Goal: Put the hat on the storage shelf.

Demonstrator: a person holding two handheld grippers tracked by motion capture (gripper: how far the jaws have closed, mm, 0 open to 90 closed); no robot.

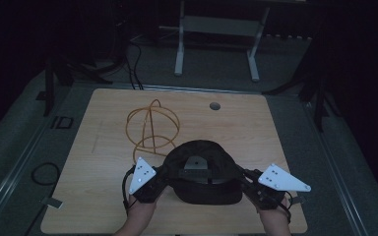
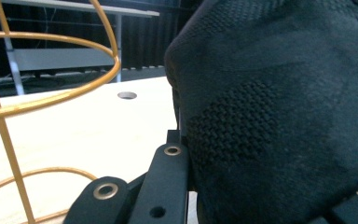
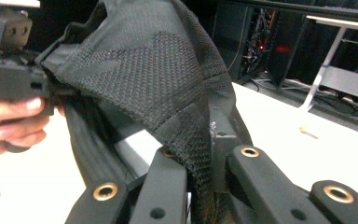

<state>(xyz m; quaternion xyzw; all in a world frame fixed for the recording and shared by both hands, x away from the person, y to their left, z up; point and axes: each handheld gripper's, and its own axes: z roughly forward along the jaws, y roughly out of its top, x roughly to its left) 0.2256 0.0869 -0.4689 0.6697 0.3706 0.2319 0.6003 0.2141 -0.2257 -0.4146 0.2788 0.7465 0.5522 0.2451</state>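
Low in the middle of the high view, a black knitted mesh cap [image 1: 204,169] sits near the front edge of the pale wooden table [image 1: 103,162], between my left gripper [image 1: 158,176] and my right gripper [image 1: 243,178]. Each meets one side of it. A yellow wire-frame stand [image 1: 150,129] rests just beyond the cap, toward the upper left.

Along my left gripper view, the cap's fabric [image 2: 279,116] bulges across the right half of the frame, with one black jaw pressed against it at the bottom; I cannot tell how the second jaw stands. The yellow hoops [image 2: 51,88] curve at upper left.

Through my right gripper view, my jaws pinch a fold of the cap's edge [image 3: 200,163] at bottom centre, and my other gripper [image 3: 51,86] grips the far side at upper left. The cloth looks light, limp and stretchy, so I judge the firmer rim band the best hold.
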